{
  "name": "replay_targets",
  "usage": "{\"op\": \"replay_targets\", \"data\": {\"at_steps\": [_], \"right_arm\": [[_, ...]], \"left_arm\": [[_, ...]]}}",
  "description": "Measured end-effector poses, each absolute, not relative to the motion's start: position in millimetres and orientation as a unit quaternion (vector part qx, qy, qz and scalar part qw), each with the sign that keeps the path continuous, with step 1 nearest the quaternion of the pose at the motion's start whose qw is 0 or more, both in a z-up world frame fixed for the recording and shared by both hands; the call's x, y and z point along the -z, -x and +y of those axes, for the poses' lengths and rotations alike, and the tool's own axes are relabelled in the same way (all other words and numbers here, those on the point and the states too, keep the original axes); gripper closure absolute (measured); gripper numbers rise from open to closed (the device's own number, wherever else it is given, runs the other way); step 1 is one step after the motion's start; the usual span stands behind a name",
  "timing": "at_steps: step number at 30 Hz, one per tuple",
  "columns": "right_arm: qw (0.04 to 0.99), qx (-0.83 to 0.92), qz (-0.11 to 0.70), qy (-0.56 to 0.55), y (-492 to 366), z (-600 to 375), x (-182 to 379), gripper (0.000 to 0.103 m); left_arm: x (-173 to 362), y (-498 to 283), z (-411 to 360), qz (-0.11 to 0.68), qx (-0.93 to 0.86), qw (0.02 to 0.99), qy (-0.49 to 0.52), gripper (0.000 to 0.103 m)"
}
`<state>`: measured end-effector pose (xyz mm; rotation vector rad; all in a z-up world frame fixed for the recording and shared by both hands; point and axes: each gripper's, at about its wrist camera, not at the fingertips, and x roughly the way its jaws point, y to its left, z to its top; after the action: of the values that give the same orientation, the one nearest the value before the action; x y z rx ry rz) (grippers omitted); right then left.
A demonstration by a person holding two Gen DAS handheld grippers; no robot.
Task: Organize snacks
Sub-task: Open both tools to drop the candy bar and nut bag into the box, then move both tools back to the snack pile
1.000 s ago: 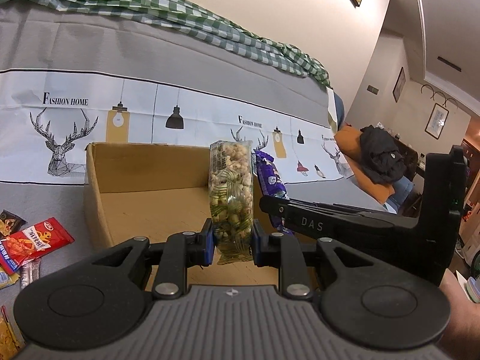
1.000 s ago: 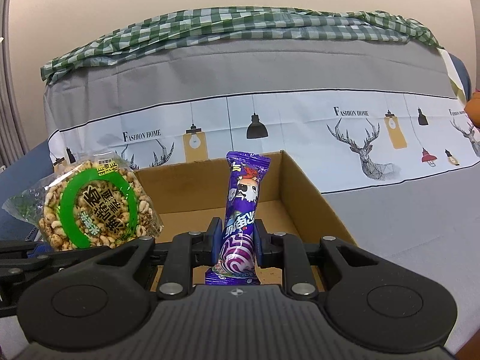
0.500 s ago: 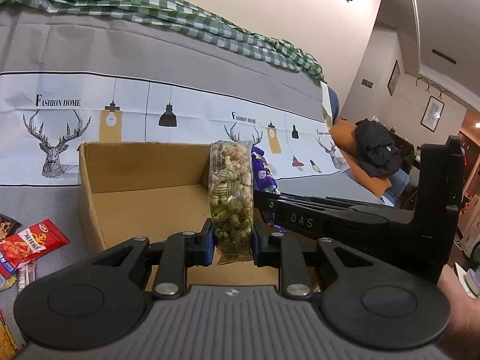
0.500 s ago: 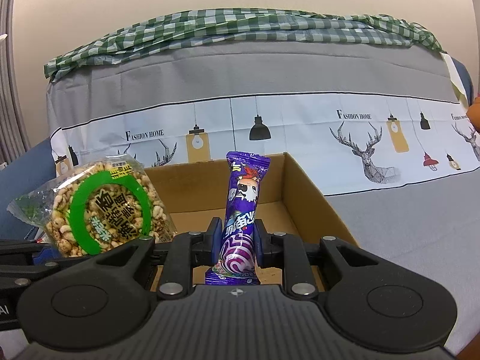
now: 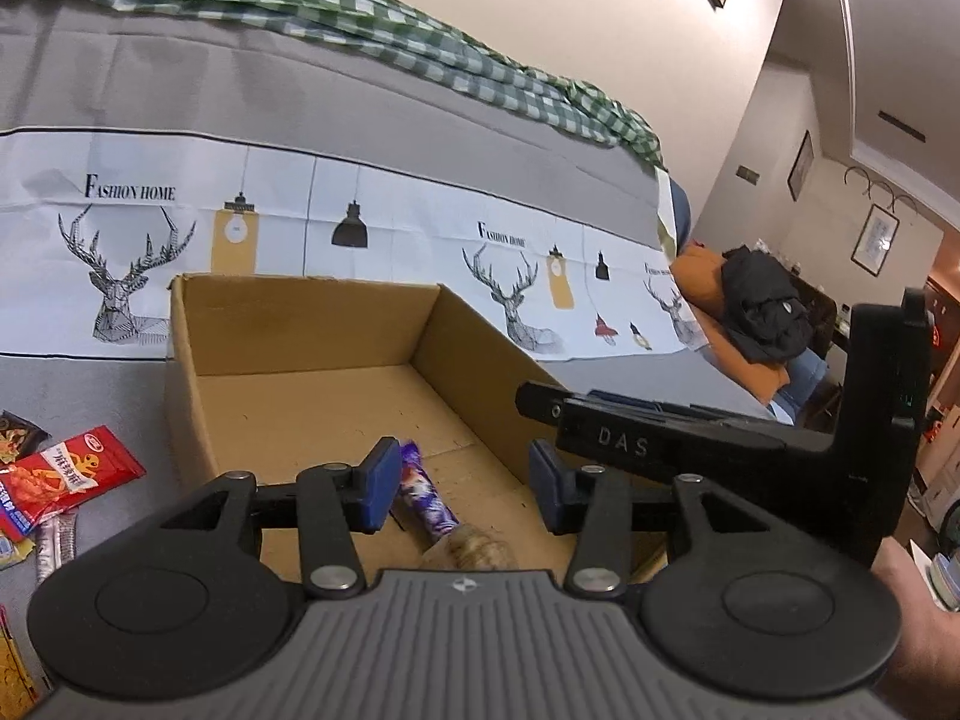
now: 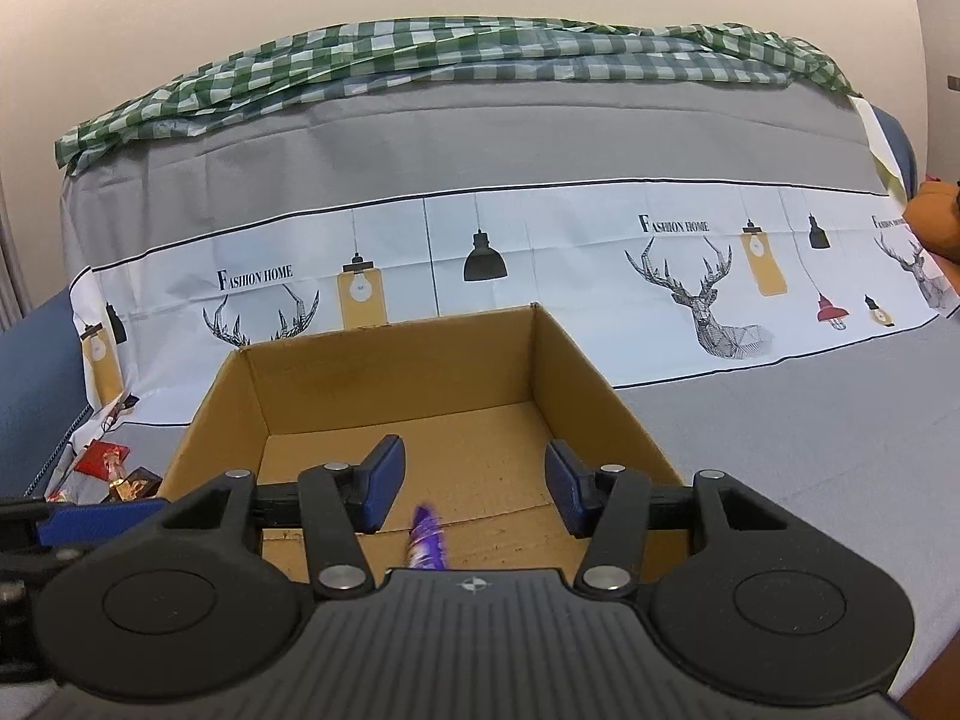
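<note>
Snacks still waiting at nine o'clock of the carton: a red packet (image 5: 63,477) and several smaller wrappers (image 5: 54,543) lie loose on the grey sofa cover (image 5: 84,396), just beside the cardboard box's (image 5: 192,402) left wall, with more small packs (image 6: 117,471) visible past that same wall from the right wrist view. In the middle, the left tongs (image 5: 459,483) stand released above the box floor, their jaws having just opened, nothing pressed between the blue pads; directly beneath them a purple snack bar (image 5: 427,498) lies flat on the cardboard, and at six o'clock of it the top of a puffed-grain pack (image 5: 477,552) peeks over the gripper body, apparently inside the box too. At three o'clock, the right tongs (image 6: 474,489) hang likewise released, jaws just parted, the purple bar (image 6: 427,543) below them and free of both pads. Two items appear delivered; the scattered packets on the left remain to be collected, so the job looks early to midway
</note>
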<state>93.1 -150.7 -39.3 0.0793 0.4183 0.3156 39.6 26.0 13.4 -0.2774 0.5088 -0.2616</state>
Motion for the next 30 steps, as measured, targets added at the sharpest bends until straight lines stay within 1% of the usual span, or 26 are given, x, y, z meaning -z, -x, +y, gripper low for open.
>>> {"op": "replay_targets", "data": {"at_steps": [2, 4, 5, 9, 10, 12, 14, 15, 16, 17, 19, 22, 24, 25, 27, 29, 30], "right_arm": [[0.965, -0.156, 0.209, -0.036, -93, -149, 40, 0.049], [0.965, -0.157, 0.210, -0.033, -94, -146, 40, 0.049], [0.965, -0.156, 0.210, -0.030, -94, -145, 40, 0.049], [0.967, -0.153, 0.202, -0.025, -92, -139, 39, 0.050], [0.967, -0.156, 0.200, -0.028, -91, -138, 38, 0.050], [0.967, -0.161, 0.196, -0.034, -90, -134, 37, 0.051], [0.967, -0.164, 0.189, -0.044, -89, -131, 36, 0.055], [0.966, -0.170, 0.188, -0.049, -87, -128, 36, 0.061], [0.965, -0.176, 0.187, -0.054, -85, -125, 35, 0.066], [0.964, -0.182, 0.186, -0.057, -84, -121, 35, 0.068], [0.961, -0.199, 0.181, -0.064, -80, -113, 32, 0.076], [0.957, -0.229, 0.168, -0.065, -70, -99, 27, 0.082], [0.951, -0.252, 0.166, -0.064, -63, -88, 26, 0.083], [0.949, -0.260, 0.166, -0.064, -60, -83, 25, 0.083], [0.943, -0.281, 0.168, -0.063, -54, -70, 25, 0.083], [0.934, -0.308, 0.172, -0.059, -47, -54, 25, 0.083], [0.927, -0.326, 0.177, -0.054, -43, -43, 26, 0.082]], "left_arm": [[-13, -38, 26, 0.240, 0.122, 0.954, 0.130, 0.058], [-13, -35, 27, 0.235, 0.116, 0.957, 0.125, 0.067], [-13, -35, 29, 0.235, 0.115, 0.956, 0.130, 0.069], [-15, -31, 44, 0.246, 0.107, 0.952, 0.146, 0.073], [-16, -29, 49, 0.250, 0.103, 0.951, 0.150, 0.079], [-19, -24, 59, 0.265, 0.103, 0.947, 0.149, 0.084], [-28, -18, 74, 0.270, 0.105, 0.947, 0.138, 0.085], [-32, -17, 83, 0.271, 0.107, 0.946, 0.139, 0.087], [-36, -15, 94, 0.274, 0.109, 0.945, 0.143, 0.087], [-39, -14, 103, 0.277, 0.114, 0.943, 0.146, 0.087], [-41, -9, 127, 0.284, 0.128, 0.937, 0.156, 0.087], [-26, 6, 162, 0.294, 0.127, 0.927, 0.195, 0.087], [-15, 14, 183, 0.317, 0.065, 0.922, 0.213, 0.086], [-16, 17, 192, 0.313, 0.044, 0.923, 0.222, 0.086], [-12, 23, 215, 0.308, 0.009, 0.913, 0.267, 0.086], [-2, 27, 234, 0.320, -0.025, 0.896, 0.308, 0.085], [4, 27, 242, 0.332, -0.044, 0.884, 0.325, 0.083]]}}
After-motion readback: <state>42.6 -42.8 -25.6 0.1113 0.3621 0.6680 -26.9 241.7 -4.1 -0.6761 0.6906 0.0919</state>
